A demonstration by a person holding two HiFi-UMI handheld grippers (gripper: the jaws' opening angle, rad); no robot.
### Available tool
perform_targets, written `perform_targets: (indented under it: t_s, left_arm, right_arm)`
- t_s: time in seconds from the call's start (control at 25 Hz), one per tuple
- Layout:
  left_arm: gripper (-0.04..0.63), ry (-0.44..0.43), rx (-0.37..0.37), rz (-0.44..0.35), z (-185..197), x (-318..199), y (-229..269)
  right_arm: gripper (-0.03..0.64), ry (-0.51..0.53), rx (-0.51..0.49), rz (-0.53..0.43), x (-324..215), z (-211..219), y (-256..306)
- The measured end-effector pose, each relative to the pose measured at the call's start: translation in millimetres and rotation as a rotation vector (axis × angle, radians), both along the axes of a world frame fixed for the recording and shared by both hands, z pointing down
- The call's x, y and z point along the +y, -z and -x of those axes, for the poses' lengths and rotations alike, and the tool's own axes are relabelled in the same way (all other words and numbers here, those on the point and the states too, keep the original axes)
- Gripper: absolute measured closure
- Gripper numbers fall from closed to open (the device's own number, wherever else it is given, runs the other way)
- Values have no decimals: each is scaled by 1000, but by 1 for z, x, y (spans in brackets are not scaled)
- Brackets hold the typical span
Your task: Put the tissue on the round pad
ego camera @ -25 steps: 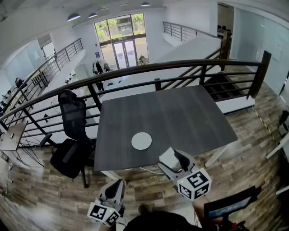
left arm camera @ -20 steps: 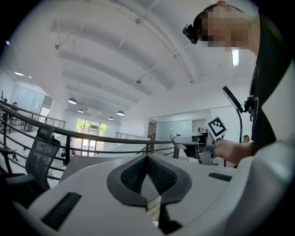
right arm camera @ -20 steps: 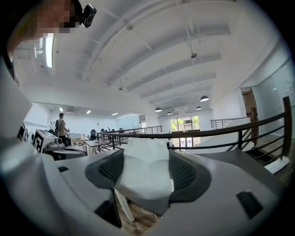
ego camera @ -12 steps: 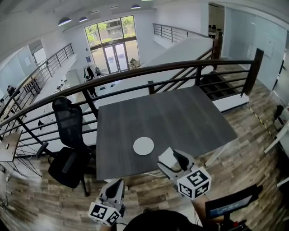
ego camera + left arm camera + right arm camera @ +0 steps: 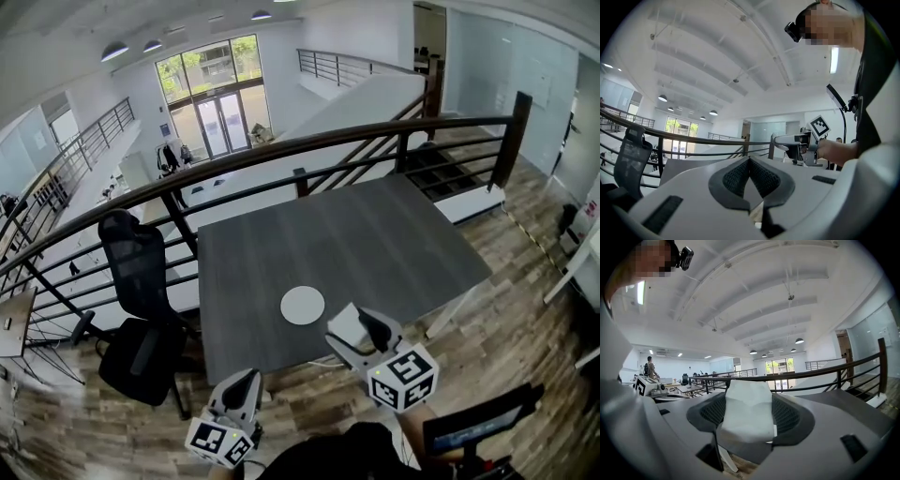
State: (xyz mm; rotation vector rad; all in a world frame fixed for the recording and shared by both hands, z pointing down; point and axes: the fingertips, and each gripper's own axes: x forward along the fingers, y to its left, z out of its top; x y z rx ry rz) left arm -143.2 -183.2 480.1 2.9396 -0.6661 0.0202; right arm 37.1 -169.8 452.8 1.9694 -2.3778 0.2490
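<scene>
The round white pad (image 5: pixel 302 306) lies on the dark grey table (image 5: pixel 375 244), close to its near edge. A white tissue pack (image 5: pixel 348 328) sits between the jaws of my right gripper (image 5: pixel 354 332), which is shut on it and hovers over the table's near edge, just right of the pad. In the right gripper view the tissue pack (image 5: pixel 747 411) fills the gap of the right gripper (image 5: pixel 749 401). My left gripper (image 5: pixel 246 378) hangs lower left, short of the table, over the floor. In the left gripper view the left gripper (image 5: pixel 750 160) has its pads together with nothing between them.
A black office chair (image 5: pixel 139 281) stands at the table's left side. A dark railing (image 5: pixel 281 155) runs behind the table, with a drop to a lower floor beyond. Wooden flooring (image 5: pixel 506 309) surrounds the table. A dark chair back (image 5: pixel 478 427) sits at my lower right.
Both grippers have come forward towards the table, and the pad and the table's near edge now lie closer to them. The right gripper's hold on the tissue pack is unchanged.
</scene>
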Motion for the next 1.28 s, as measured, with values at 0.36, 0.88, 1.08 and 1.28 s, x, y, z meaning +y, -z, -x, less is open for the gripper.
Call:
perform_targets:
  t_s: [0.36,0.88,1.08,1.28]
  left_arm:
    - [592,-19,5,23,-6,-12,1]
    - [592,76,31,4,-64,-72,24]
    - [592,86,32,-17,-90,-101,38]
    - [592,113,33,-18,-95,-125,38]
  right_arm:
    - [305,1,7,13,-12,7,6]
    - [305,98,4,6,-99,-57,11]
    - [305,120,4,6,-137,-78,23]
    - [305,143,0,2,-171,-88,20]
